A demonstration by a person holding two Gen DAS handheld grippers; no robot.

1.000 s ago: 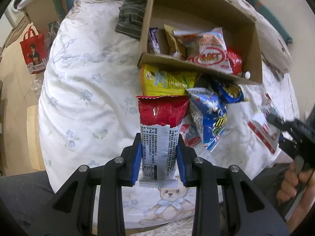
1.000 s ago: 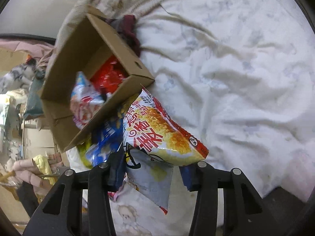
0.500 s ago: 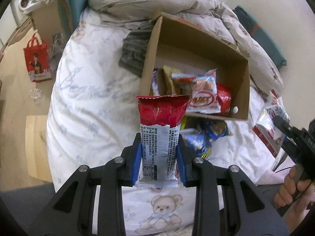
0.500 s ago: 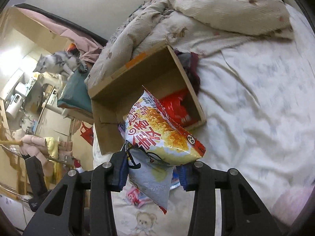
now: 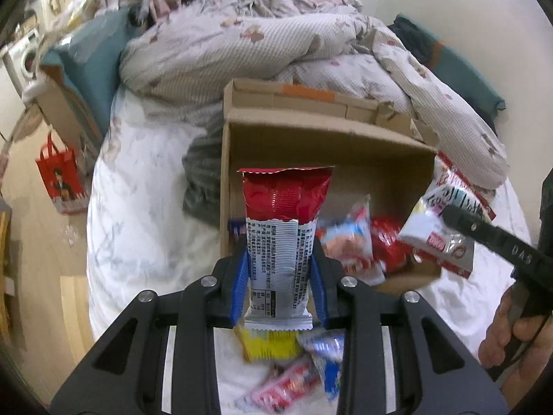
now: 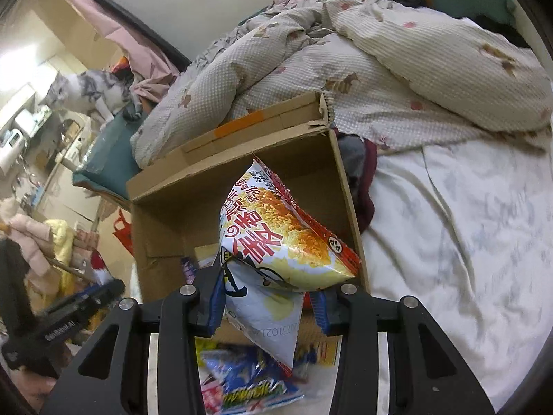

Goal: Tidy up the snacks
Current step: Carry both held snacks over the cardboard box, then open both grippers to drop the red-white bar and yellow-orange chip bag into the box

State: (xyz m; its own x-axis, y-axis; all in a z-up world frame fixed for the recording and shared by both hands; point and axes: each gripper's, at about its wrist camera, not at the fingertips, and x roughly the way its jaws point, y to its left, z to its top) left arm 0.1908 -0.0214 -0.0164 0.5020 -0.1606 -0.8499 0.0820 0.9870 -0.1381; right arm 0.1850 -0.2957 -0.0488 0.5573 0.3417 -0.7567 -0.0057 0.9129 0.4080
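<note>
My left gripper (image 5: 280,288) is shut on a tall snack packet (image 5: 281,235) with a red top and silver back, held upright in front of the open cardboard box (image 5: 297,135). Several snack bags (image 5: 349,242) lie inside the box. My right gripper (image 6: 269,302) is shut on a white, yellow and red chip bag (image 6: 276,242), held over the same cardboard box (image 6: 193,190). In the left wrist view the right gripper (image 5: 484,231) reaches in from the right edge with that chip bag (image 5: 435,221), a hand (image 5: 501,332) below it. The left gripper (image 6: 69,314) shows at the lower left of the right wrist view.
Loose snack packs (image 5: 276,342) lie on the white floral sheet (image 5: 138,214) in front of the box, also seen as snack packs (image 6: 249,377) below the right gripper. A crumpled quilt (image 5: 276,45) lies behind the box. A red bag (image 5: 62,180) stands on the floor; a cat (image 6: 83,93) sits at the far left.
Both grippers have risen and tilted up with their packets, moving toward the box. The box now sits lower in both views and the loose snacks have slipped beneath the fingers.
</note>
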